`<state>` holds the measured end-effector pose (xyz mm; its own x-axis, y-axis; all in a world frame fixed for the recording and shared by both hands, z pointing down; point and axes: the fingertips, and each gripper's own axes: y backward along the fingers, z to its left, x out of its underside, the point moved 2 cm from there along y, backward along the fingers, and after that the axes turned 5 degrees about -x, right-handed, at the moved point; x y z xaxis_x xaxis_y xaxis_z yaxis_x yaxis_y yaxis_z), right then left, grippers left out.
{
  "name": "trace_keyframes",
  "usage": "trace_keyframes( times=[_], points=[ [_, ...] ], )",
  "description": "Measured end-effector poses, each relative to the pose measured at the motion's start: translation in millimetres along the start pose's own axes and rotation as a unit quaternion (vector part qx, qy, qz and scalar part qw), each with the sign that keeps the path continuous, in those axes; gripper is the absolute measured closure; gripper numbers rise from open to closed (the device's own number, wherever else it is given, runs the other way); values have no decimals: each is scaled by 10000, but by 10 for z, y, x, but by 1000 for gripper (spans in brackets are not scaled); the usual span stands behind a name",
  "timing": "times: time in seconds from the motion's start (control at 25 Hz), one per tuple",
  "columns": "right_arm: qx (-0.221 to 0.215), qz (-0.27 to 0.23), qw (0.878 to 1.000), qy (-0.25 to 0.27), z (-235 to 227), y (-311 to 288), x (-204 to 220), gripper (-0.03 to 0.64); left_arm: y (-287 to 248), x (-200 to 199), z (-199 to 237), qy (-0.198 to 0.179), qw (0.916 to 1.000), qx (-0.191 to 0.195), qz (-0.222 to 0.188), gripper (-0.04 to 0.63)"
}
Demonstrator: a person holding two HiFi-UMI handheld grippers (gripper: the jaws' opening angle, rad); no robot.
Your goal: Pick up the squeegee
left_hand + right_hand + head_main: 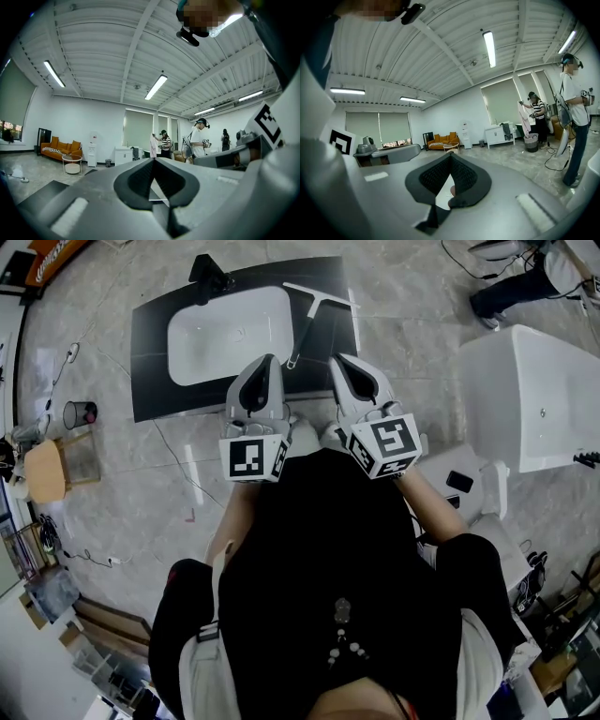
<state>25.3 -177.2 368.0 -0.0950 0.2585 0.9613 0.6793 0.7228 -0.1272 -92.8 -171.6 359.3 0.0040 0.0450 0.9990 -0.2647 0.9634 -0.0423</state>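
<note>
Big open workshop room with a pale marble-look floor, strip lights overhead, an orange sofa [58, 149] way at the back and a few people busy off in the distance. Right in front of the person is a dark bench [150, 352] with a white basin [225, 334] sunk into it.

The squeegee [307, 329] lies flat on the dark strip to the right of the basin. Its crossbar is at the far end and the thin handle runs back toward the person.

Both tongs are closed with nothing in them. The left gripper [270, 360] has its jaws meeting at the tip, and so does the right gripper [339, 360]. They're held side by side near the bench's front edge. The handle's near end shows between the two tips from the head view, nearer the left one, but neither touches it.

My guess on handling: it's light and stiff, with only the rubber blade being soft. The handle looks skinny and sits flat on a slick top, so it could skate away when pinched. I'd open one set of tongs and grab across the handle up near the crossbar, where it should balance, not on the blade.
</note>
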Motion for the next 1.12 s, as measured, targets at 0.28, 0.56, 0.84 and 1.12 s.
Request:
trace_keyframes(
  times=[0.28, 0.56, 0.84, 1.12],
  points=[
    [225, 118, 9996, -83, -215, -48, 67, 615, -244, 191, -24, 102, 9996, 145, 226, 594],
    [534, 335, 9979, -129, -486, -205, 75, 615, -674, 464, -22, 86, 9974, 420, 587, 594],
    [786, 541, 9951, -257, -708, -376, 110, 615, -1060, 751, -21, 45, 9936, 651, 922, 594],
    [846, 724, 9933, -317, -808, -567, 171, 615, -1334, 1149, 83, -60, 9884, 631, 1383, 594]
  ],
)
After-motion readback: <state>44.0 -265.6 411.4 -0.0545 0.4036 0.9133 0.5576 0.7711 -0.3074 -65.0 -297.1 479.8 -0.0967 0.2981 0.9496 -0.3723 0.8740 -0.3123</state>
